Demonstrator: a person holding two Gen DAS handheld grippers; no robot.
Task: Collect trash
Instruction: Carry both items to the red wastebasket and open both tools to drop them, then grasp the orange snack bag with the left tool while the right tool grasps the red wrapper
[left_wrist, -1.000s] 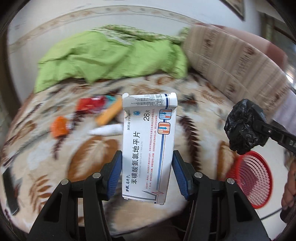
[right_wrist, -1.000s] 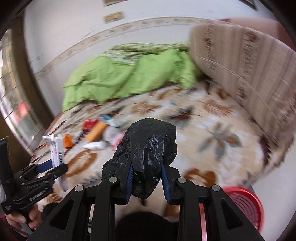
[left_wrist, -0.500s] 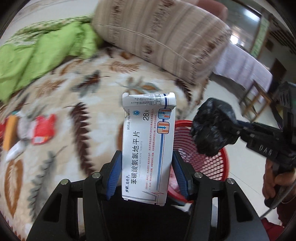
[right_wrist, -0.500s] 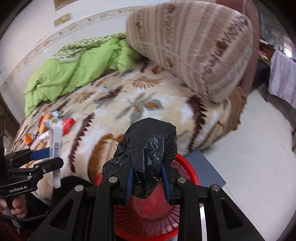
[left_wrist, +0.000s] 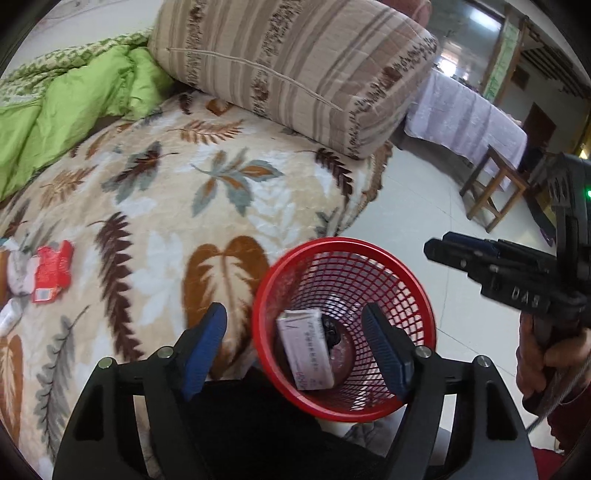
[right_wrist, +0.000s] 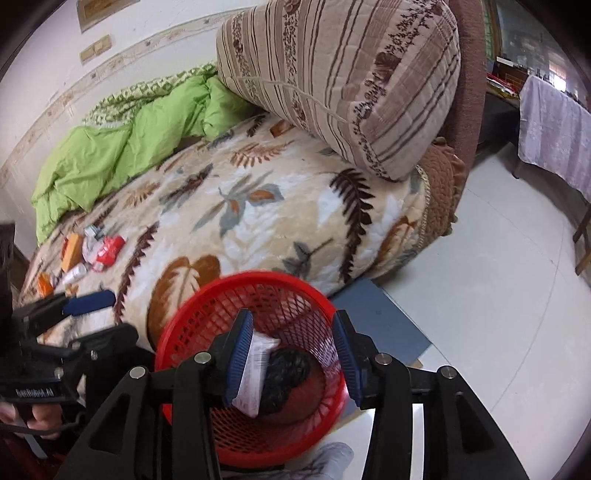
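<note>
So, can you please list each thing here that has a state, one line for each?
left gripper: jaws open, just been opening, nothing held
right gripper: jaws open, just been opening, nothing held
red basket: upright on floor beside bed
medicine box: inside basket
black bag: crumpled, inside basket
red wrapper: lying on blanket

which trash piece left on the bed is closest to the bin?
The red wrapper. It lies at the near edge of the pile, on the red basket's side; the orange packet and white tube lie further off.
</note>
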